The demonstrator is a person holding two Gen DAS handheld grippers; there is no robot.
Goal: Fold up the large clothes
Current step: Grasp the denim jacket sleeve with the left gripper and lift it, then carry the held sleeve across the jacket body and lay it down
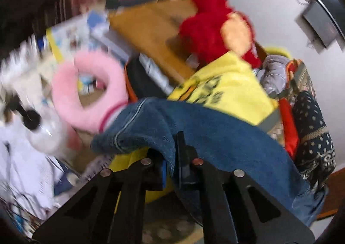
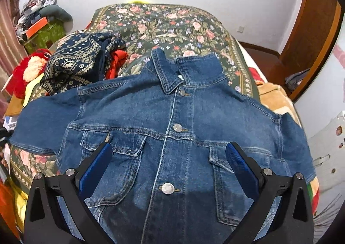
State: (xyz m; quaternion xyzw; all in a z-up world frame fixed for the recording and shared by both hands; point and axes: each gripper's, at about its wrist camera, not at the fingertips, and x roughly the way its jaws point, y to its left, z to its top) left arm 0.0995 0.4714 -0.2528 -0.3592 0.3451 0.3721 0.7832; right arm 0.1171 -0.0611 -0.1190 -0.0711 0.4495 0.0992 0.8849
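A blue denim jacket (image 2: 172, 127) lies face up and buttoned on a floral bedspread (image 2: 168, 26), collar at the far side, sleeves spread to both sides. My right gripper (image 2: 169, 151) is open and empty, held above the jacket's chest between the two pockets. My left gripper (image 1: 171, 157) is shut on the blue denim sleeve (image 1: 194, 123), whose cuff hangs over the fingers. That view is blurred by motion.
A dark patterned cloth (image 2: 75, 60) and a red garment (image 2: 116, 60) are piled on the bed left of the jacket. A red plush toy (image 1: 207, 24), a yellow garment (image 1: 224, 84), a pink fluffy ring (image 1: 86, 93) and boxes crowd the bed's left side. A wooden door (image 2: 310, 39) stands at the right.
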